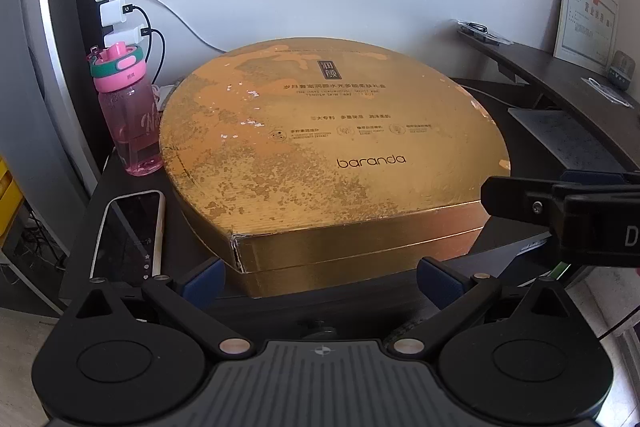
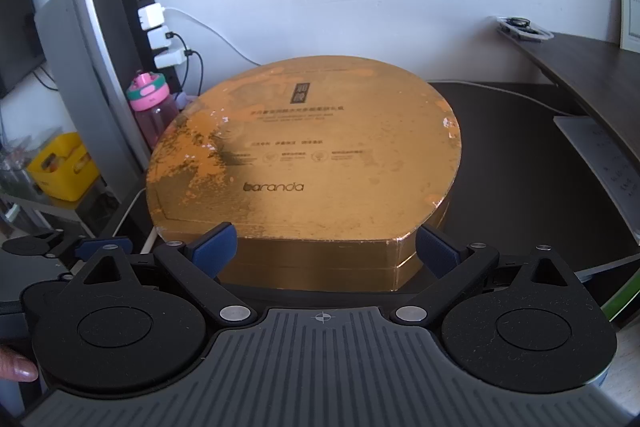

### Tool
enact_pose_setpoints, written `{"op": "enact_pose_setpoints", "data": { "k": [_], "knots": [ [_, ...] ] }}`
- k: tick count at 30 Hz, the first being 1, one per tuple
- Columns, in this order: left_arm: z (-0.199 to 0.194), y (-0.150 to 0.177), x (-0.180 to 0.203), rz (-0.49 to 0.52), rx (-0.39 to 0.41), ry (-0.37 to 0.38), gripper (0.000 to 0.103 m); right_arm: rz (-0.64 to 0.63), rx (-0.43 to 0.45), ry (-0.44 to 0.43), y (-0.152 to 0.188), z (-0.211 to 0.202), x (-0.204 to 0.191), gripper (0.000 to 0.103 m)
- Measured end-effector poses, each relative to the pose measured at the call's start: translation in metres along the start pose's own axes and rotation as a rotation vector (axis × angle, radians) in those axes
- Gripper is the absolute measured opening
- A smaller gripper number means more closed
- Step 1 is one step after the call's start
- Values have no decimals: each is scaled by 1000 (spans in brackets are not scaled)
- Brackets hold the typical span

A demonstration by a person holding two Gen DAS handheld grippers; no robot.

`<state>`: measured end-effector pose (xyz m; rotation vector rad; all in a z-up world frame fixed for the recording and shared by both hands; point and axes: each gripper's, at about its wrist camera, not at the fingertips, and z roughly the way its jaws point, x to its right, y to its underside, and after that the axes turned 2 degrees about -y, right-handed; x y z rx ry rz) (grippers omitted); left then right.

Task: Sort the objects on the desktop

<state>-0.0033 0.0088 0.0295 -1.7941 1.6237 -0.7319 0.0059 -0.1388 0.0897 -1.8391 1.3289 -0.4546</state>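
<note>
The gold box [image 1: 332,155] sits in the middle of the table [image 1: 532,147]. Both my left gripper [image 1: 320,277] and right gripper [image 2: 326,245] are spread wide, holding nothing, at its front edge. I judge I should slide both evenly under the lid's rim, keeping clear of the phone [image 1: 128,231] and pink bottle [image 1: 128,115].

Dark desk [image 1: 520,155] carries big gold box [image 1: 332,143] at centre; pink bottle [image 1: 128,115] upright at its left, touching or nearly; phone [image 1: 128,231] flat in front of bottle; papers [image 1: 560,135] on right.
</note>
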Motion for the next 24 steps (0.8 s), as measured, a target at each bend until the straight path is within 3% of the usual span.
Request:
{"op": "enact_pose_setpoints", "data": {
  "k": [24],
  "knots": [
    [4, 0, 9, 6, -6, 8, 102, 43, 20, 13, 3, -3, 12, 99]
  ]
}}
